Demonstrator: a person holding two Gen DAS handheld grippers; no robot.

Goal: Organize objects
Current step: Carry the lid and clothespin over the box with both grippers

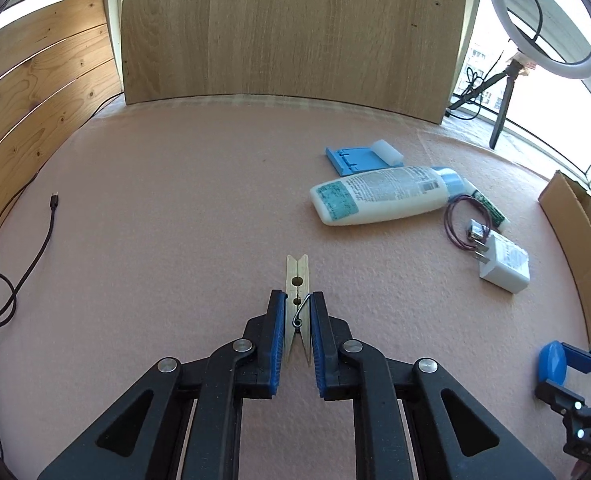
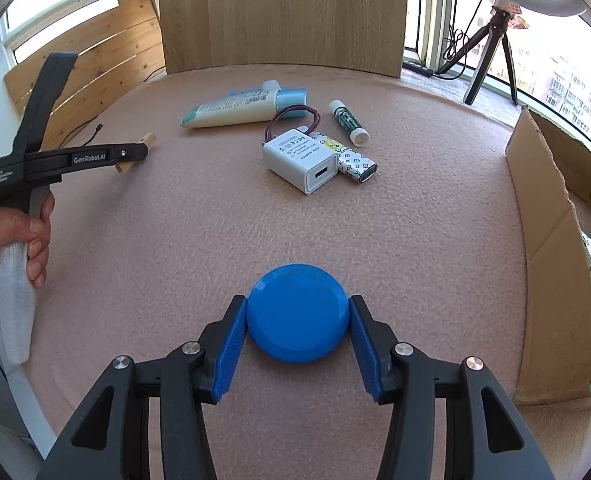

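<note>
The pink felt table held a lotion bottle and white charger at right of the left view. Your left gripper, angled downward at lower centre, was clamped on the wooden clothespin; your right gripper gripped the blue disc beside the cardboard box.
</note>
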